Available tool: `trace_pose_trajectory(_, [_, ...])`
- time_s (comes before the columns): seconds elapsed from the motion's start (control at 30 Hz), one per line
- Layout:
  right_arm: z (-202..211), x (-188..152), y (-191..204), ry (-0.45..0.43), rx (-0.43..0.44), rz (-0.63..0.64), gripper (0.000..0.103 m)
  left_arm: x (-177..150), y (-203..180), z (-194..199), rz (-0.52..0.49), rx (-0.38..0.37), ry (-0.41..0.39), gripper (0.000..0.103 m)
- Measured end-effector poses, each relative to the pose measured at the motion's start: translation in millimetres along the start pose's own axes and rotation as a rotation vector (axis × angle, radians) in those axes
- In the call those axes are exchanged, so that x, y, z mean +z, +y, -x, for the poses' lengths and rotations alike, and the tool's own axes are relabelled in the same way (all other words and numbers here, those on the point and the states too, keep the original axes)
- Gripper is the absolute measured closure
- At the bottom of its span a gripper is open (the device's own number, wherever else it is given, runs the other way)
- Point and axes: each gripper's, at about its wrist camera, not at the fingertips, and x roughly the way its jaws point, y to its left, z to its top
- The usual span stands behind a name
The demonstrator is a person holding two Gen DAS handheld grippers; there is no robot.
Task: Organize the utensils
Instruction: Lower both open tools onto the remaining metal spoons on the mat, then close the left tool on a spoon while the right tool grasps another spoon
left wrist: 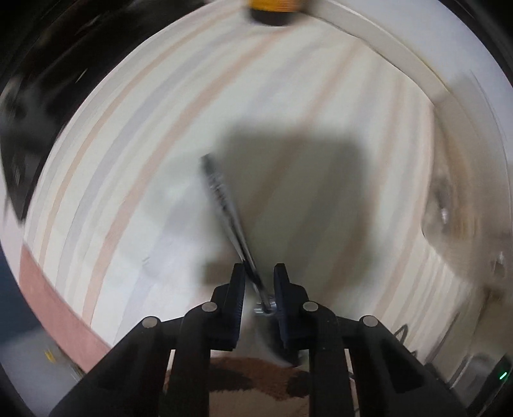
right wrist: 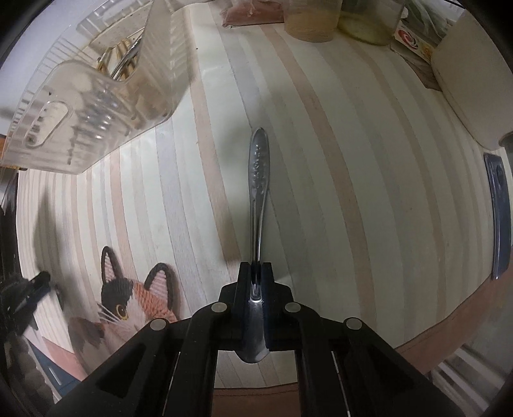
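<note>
In the right wrist view my right gripper (right wrist: 256, 264) is shut on the neck of a silver spoon (right wrist: 259, 166). The spoon's embossed handle points away over the striped tablecloth (right wrist: 352, 160) and its bowl lies back between the fingers. In the left wrist view, which is blurred, my left gripper (left wrist: 259, 266) stands nearly closed around a thin metal utensil (left wrist: 221, 192). The utensil runs slantwise from one pad to the other and its handle reaches out to the upper left. A clear plastic bin (right wrist: 64, 128) at the upper left holds several utensils (right wrist: 121, 61).
A cat-shaped mat (right wrist: 128, 308) lies at the lower left. Jars (right wrist: 309, 22) stand at the far edge, with a white box (right wrist: 471, 80) and a dark flat object (right wrist: 500, 218) to the right. An orange and black object (left wrist: 272, 9) sits at the top of the left view.
</note>
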Motion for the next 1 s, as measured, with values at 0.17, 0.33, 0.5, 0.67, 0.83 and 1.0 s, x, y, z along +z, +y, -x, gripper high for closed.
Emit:
trace_pose_trajectory(0.17, [-4.5, 0.7, 1.8, 0.017, 0.01, 0.032, 0.097, -14.8, -45.6, -3.9, -0.192, -0.072, 0.031, 0.088])
trace_pose_trajectory(0.33, [-9.9, -3.0, -0.4, 0.056, 0.053, 0.042, 0.097, -27.3, -48.8, 10.1, -0.259, -0.092, 0.024, 0.085])
trace_pose_trajectory(0.5, [-16.2, -7.6, -6.6, 0.105, 0.121, 0.02, 0.086, -36.1, -33.4, 27.3, -0.384, -0.076, 0.01, 0.055])
trace_pose_trajectory(0.67, [-18.1, -23.4, -12.2, 0.101, 0.145, 0.004, 0.08, -42.6, 8.7, 17.9, -0.307, -0.061, 0.063, 0.054])
trace_pose_trajectory(0.83, [-7.8, -32.9, -10.8, 0.078, 0.149, -0.03, 0.08, -40.9, 38.9, 10.6, -0.059, -0.186, 0.102, 0.054])
trace_pose_trajectory(1.0, [-0.5, -28.3, -17.4, 0.048, 0.137, -0.057, 0.08, -32.4, 24.8, 11.7, -0.079, -0.128, 0.031, 0.073])
